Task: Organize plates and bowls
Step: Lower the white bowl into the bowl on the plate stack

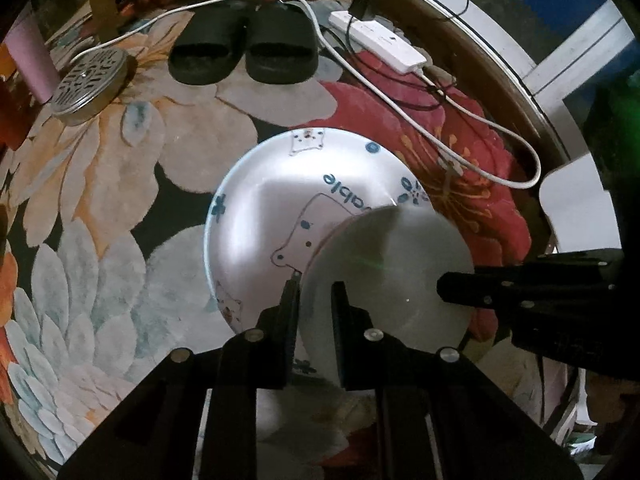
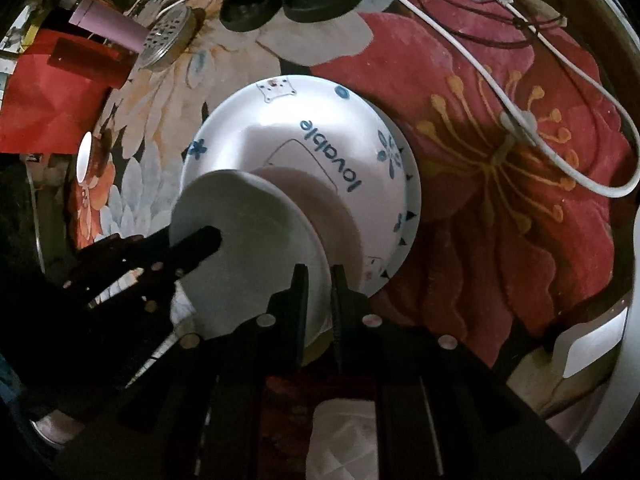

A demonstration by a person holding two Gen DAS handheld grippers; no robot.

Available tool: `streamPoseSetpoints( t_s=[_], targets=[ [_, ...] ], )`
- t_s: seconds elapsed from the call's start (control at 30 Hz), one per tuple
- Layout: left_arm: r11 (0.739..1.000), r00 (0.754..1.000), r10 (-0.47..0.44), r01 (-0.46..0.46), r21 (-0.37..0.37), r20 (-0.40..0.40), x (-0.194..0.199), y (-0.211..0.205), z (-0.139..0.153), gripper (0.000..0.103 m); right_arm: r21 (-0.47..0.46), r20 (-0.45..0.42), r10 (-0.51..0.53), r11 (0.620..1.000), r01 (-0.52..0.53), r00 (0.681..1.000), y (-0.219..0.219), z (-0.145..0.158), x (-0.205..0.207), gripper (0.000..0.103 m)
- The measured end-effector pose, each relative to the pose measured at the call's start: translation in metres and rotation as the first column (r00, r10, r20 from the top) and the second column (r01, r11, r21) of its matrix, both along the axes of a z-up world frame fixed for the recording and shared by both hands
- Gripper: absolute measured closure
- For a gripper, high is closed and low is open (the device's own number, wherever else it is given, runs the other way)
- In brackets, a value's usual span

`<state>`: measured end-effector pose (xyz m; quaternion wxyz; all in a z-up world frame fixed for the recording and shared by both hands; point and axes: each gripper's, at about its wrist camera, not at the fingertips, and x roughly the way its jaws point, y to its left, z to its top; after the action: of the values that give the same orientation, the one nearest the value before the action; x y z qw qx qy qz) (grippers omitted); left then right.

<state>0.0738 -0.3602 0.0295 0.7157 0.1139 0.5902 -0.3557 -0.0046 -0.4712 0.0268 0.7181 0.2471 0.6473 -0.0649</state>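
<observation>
1. A flowered rug [image 1: 100, 208] covers the floor.
2. A printed bowl [image 1: 260, 208] sits on it.
3. A pair of black slippers [image 1: 244, 50] lies near the far edge.
4. A round metal tin [image 1: 90, 86] rests to their left.
5. A white power strip [image 1: 380, 42] and a white cable [image 1: 480, 120] lie to their right.

A lived-in home floor: a flowered rug [image 1: 100, 208] carries black slippers [image 1: 244, 52], a white power strip [image 1: 380, 40] with trailing cables, and a lilac tumbler [image 2: 108, 28] (nothing looks staged).
</observation>
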Motion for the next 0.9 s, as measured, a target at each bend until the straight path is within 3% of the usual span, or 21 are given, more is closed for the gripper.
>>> streamPoseSetpoints(
  t_s=[0.13,0.2,0.23,0.27,0.3,0.33,0.37,0.43,0.5,0.57,0.7,0.9],
  targets=[
    [0.999,1.000,0.018,-0.018,-0.029,-0.009,0.005,0.007,0.005,0.088,0.001,0.002,-0.002,1.000,0.002,1.000,0.000,-0.001,0.000,0.092],
    [0.999,1.000,0.027,-0.028,-0.044,-0.010,0.007,0.011,0.009,0.081,-0.004,0.009,0.000,1.000,0.000,1.000,0.000,0.002,0.000,0.089],
    [0.998,0.999,0.034,-0.035,-0.055,-0.010,0.008,0.014,0.011,0.070,-0.011,0.013,-0.003,1.000,0.004,1.000,0.000,0.006,0.001,0.089],
    [0.997,0.999,0.043,-0.044,-0.065,-0.007,0.009,0.016,0.013,0.050,-0.021,0.016,-0.004,1.000,0.004,1.000,-0.001,0.009,0.002,0.088],
    [0.996,0.999,0.051,-0.051,-0.079,-0.004,0.009,0.019,0.015,0.039,-0.034,0.019,0.000,0.999,0.001,1.000,-0.001,0.012,0.003,0.088],
    [0.994,0.998,0.058,-0.058,-0.098,0.001,0.009,0.023,0.019,0.020,-0.049,0.023,0.006,0.999,-0.005,1.000,0.000,0.016,0.004,0.088],
    [0.992,0.998,0.063,-0.061,-0.109,0.008,0.010,0.025,0.021,0.012,-0.063,0.030,0.011,0.998,-0.009,0.999,0.001,0.020,0.006,0.085],
    [0.992,0.998,0.064,-0.061,-0.112,0.021,0.009,0.029,0.025,0.004,-0.090,0.052,0.019,0.996,-0.014,0.998,0.002,0.028,0.007,0.065],
    [0.992,0.996,0.072,-0.067,-0.110,0.044,0.009,0.033,0.030,0.002,-0.121,0.079,0.026,0.993,-0.016,0.997,0.007,0.036,0.007,0.019],
    [0.990,0.993,0.088,-0.079,-0.113,0.073,0.009,0.039,0.035,0.001,-0.158,0.108,0.036,0.987,-0.019,0.993,0.012,0.044,0.009,0.007],
    [0.989,0.987,0.114,-0.103,-0.106,0.110,0.012,0.052,0.040,0.001,-0.225,0.119,0.064,0.974,-0.035,0.991,0.022,0.053,0.016,0.007],
    [0.984,0.980,0.160,-0.150,-0.091,0.116,0.019,0.076,0.039,0.001,-0.230,0.118,0.071,0.972,-0.042,0.991,0.031,0.052,0.019,0.007]
  ],
)
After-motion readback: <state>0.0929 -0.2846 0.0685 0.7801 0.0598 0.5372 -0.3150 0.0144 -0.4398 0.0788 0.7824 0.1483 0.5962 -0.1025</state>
